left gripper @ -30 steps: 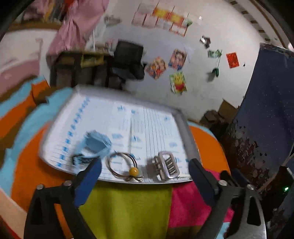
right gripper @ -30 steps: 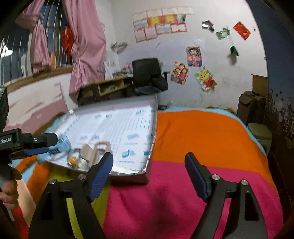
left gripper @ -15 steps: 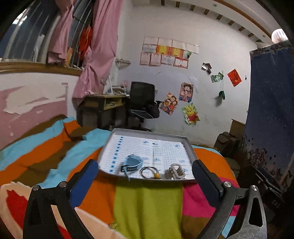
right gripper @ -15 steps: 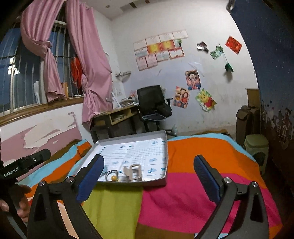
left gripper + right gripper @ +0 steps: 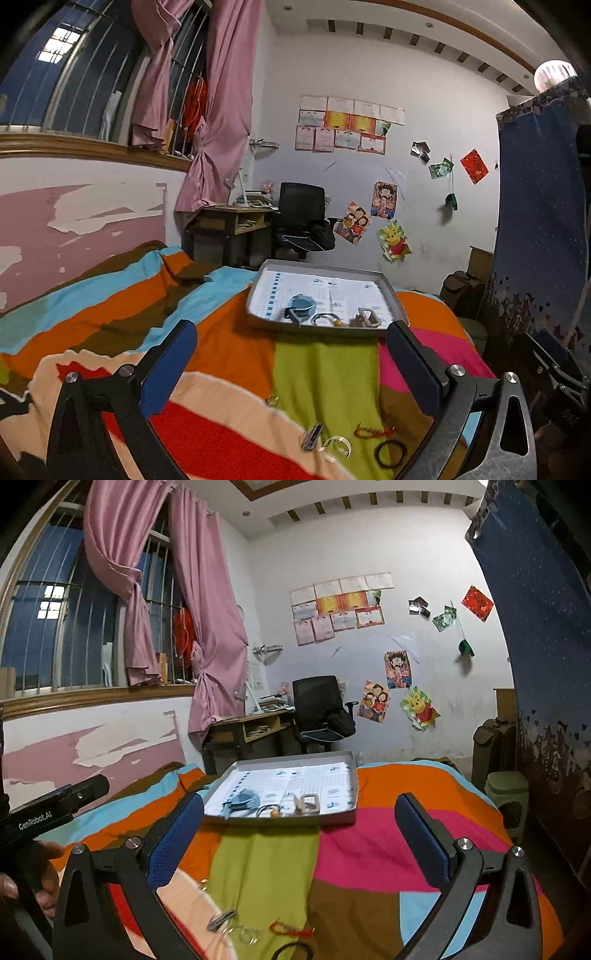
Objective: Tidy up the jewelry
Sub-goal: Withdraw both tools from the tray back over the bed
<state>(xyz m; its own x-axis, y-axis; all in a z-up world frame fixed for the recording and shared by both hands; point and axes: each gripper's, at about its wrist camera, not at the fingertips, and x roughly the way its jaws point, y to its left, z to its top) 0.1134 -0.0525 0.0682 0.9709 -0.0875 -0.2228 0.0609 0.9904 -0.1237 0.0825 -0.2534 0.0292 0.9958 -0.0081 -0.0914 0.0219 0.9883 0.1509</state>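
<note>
A grey tray (image 5: 392, 288) (image 5: 352, 771) lies on the striped blanket. In it are a light blue band (image 5: 300, 304) (image 5: 244, 798), a wire ring with a yellow bead (image 5: 327, 319) (image 5: 271, 810) and a silver bracelet (image 5: 366, 319) (image 5: 308, 803). Loose pieces lie near me on the blanket: a grey clip (image 5: 312, 435) (image 5: 220, 919), a clear ring (image 5: 337, 446) (image 5: 248, 933), a red cord (image 5: 373, 431) (image 5: 291, 930) and a black hair band (image 5: 390, 453) (image 5: 293, 952). My left gripper (image 5: 290, 363) and right gripper (image 5: 301, 836) are both open and empty, held well back from the tray.
The striped blanket (image 5: 325, 376) covers the bed. A desk (image 5: 229, 229) and black chair (image 5: 301, 218) stand behind it by the pink curtain (image 5: 218, 122). A dark blue cloth (image 5: 539, 229) hangs at the right. The left gripper's body (image 5: 55, 812) shows at the right view's left edge.
Both grippers have pulled back and up from the tray, which now looks small and far. Loose jewelry on the near blanket has come into view. Both stay open.
</note>
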